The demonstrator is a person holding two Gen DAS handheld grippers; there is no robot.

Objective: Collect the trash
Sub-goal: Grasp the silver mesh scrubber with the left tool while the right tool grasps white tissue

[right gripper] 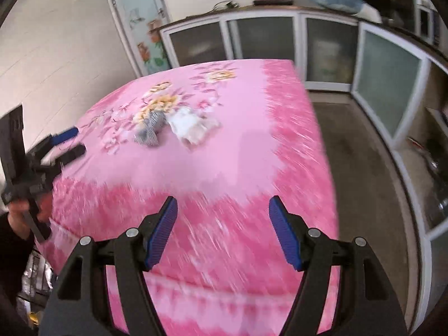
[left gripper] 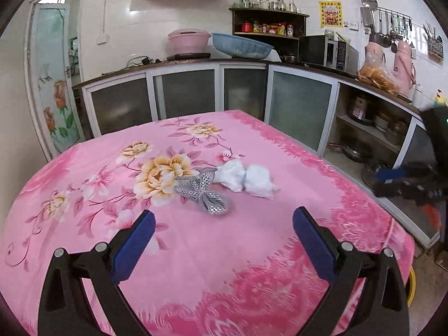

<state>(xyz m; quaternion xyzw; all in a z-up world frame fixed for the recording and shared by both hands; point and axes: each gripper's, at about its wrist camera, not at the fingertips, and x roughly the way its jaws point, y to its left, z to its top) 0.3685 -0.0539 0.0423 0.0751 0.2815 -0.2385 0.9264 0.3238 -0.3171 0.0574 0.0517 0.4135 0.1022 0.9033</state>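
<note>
A crumpled white tissue (left gripper: 246,177) and a silver sequined wrapper (left gripper: 204,193) lie side by side on the pink floral tablecloth (left gripper: 224,252). My left gripper (left gripper: 224,218) is open and empty, just short of the wrapper. My right gripper (right gripper: 223,210) is open and empty above the near part of the table, well short of the tissue (right gripper: 190,124) and the wrapper (right gripper: 149,128). The right wrist view is blurred. The left gripper (right gripper: 71,141) shows at that view's left edge, and the right gripper (left gripper: 392,179) shows at the left wrist view's right edge.
Kitchen cabinets (left gripper: 184,95) with frosted doors run behind and to the right of the table. The counter holds a pink basin (left gripper: 189,40), a blue basin (left gripper: 240,45), a microwave (left gripper: 327,51) and pink flasks (left gripper: 403,64). Bare floor (right gripper: 361,168) lies right of the table.
</note>
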